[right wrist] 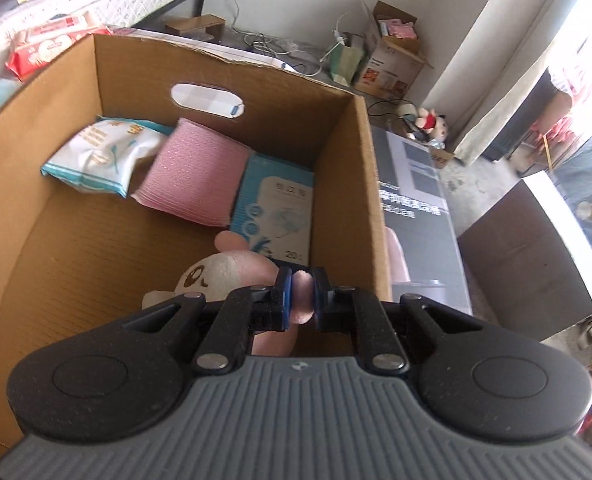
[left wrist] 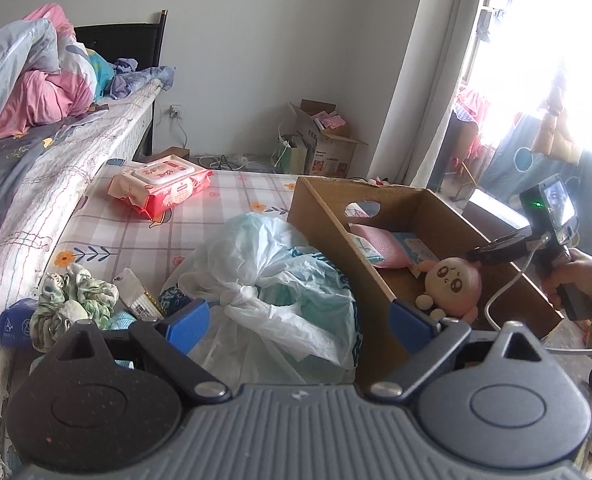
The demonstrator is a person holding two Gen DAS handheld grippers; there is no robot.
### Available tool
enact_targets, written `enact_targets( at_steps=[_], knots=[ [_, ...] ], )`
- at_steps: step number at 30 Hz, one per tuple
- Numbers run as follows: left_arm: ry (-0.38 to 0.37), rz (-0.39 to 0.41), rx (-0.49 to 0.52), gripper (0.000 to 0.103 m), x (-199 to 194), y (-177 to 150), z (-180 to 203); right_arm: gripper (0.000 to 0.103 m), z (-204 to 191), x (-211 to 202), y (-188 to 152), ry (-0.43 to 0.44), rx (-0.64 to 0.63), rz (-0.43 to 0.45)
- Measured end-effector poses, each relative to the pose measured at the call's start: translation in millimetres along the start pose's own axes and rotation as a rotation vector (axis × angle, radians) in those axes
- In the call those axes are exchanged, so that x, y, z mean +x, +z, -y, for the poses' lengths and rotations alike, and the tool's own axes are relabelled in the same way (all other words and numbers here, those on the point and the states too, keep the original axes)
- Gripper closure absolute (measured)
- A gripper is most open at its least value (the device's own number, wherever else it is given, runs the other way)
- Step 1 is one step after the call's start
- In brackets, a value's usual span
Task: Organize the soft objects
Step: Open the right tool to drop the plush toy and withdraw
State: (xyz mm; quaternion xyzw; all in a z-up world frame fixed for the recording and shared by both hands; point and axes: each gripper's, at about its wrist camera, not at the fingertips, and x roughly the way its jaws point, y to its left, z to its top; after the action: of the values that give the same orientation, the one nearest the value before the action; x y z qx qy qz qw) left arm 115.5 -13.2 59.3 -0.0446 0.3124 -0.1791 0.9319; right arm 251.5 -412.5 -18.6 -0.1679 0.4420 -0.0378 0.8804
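A pink plush doll (left wrist: 453,284) with a round cream face hangs inside the open cardboard box (left wrist: 327,216). My right gripper (right wrist: 300,298) is shut on the doll's pink ear (right wrist: 300,292) and holds it over the box floor (right wrist: 88,252); it also shows in the left wrist view (left wrist: 495,249). In the box lie a tissue pack (right wrist: 96,156), a pink cloth pack (right wrist: 196,180) and a blue mask box (right wrist: 274,212). My left gripper (left wrist: 299,320) is open and empty above a knotted plastic bag (left wrist: 276,272) on the checked mattress (left wrist: 108,240).
A red wet-wipes pack (left wrist: 162,186) lies at the far side of the mattress. A green scrunchie cloth (left wrist: 74,300), a small packet (left wrist: 136,294) and a blue tissue pack (left wrist: 14,322) lie at the left, beside the higher bed (left wrist: 36,152). Boxes and cables cover the floor (left wrist: 323,140) beyond.
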Motion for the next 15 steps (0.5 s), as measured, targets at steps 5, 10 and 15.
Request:
enact_targets(
  at_steps=[5,10,15],
  knots=[
    [0.003,-0.005,-0.002,0.006,0,-2,-2,0.077,-4,-1,-2,-0.057,-0.051,0.000],
    [0.026,-0.002,0.011,0.006,-4,-7,-5,0.048,-1,-28,-2,-0.034,0.010,0.067],
    [0.065,-0.011,0.013,0.006,-10,-15,-16,0.041,-1,-75,-1,0.110,0.152,0.171]
  ],
)
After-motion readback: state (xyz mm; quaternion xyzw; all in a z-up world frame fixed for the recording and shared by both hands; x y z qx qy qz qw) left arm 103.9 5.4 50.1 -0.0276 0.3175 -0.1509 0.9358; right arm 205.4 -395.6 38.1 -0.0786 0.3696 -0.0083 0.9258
